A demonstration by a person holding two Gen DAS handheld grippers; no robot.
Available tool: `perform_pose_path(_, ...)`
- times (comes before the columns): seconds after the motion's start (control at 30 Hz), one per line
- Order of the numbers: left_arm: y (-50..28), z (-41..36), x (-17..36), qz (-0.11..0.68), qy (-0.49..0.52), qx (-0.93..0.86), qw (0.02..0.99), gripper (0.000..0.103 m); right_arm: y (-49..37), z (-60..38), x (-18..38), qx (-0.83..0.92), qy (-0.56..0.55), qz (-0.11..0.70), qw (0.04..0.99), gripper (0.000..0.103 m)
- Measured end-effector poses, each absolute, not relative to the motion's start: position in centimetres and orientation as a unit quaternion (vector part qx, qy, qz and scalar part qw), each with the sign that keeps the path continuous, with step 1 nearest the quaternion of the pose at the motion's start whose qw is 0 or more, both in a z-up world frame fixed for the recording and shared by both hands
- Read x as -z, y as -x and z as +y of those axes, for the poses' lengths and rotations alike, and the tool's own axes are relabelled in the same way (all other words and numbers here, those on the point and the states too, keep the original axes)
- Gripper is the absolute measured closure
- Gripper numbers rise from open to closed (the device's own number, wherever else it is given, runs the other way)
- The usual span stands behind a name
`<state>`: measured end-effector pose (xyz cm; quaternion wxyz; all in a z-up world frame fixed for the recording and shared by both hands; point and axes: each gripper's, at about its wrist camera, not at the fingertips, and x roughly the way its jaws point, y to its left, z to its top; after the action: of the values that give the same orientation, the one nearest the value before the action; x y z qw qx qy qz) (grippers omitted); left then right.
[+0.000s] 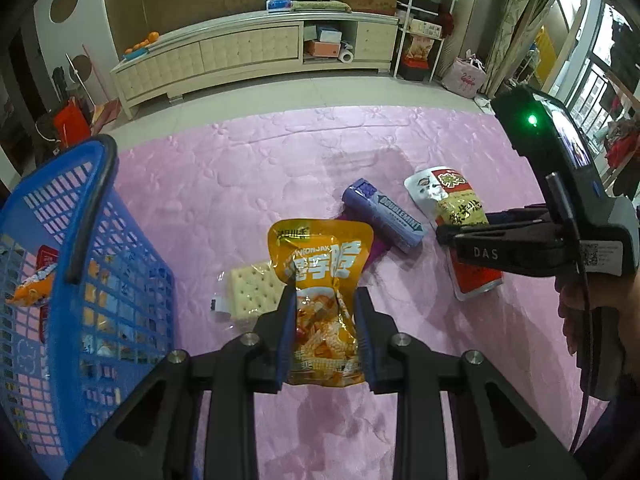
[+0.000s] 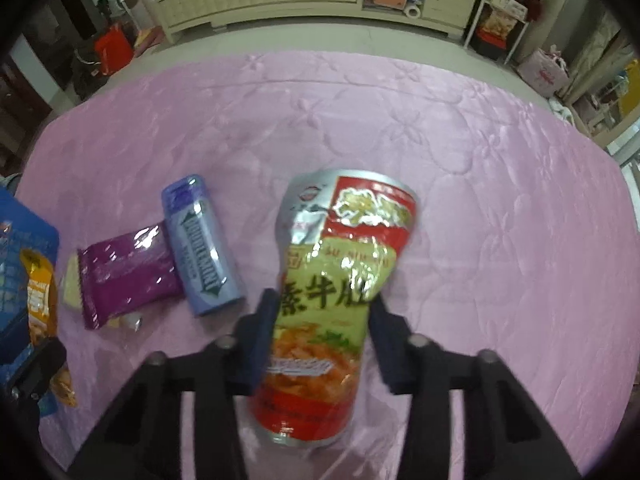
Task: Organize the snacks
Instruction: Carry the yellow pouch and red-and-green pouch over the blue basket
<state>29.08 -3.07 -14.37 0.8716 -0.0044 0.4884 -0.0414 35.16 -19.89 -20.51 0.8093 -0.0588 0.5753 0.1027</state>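
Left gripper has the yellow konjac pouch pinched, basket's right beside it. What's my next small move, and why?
Probably swing the left gripper over the blue basket and release there. The yellow pouch is already clamped and lifted off the pink cloth, the basket already holds snacks, and the right gripper is busy closing on the red pouch.

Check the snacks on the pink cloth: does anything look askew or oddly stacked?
Yes. The purple packet lies partly on top of the cracker pack, and the Doublemint pack overlaps its edge. Nothing looks spilled or torn.
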Motion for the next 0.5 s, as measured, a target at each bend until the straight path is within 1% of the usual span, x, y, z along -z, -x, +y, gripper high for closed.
perform_pose_path(0.23,-26.6,-3.3,12.0,0.474,0.0,0.047,0.879,0.077,-31.0,-22.3,17.2,-0.133,0.013,0.549,0.825,0.062)
perform_pose_path(0.37,-24.6,-3.5,9.5,0.457,-0.002,0.05,0.888,0.077,-28.3,-22.7,14.4,-0.153,0.003,0.527,0.836,0.062)
perform_pose_path(0.5,-22.7,-3.4,7.2,0.442,-0.001,0.049,0.896,0.077,-25.2,-22.4,10.4,-0.181,-0.004,0.482,0.857,0.062)
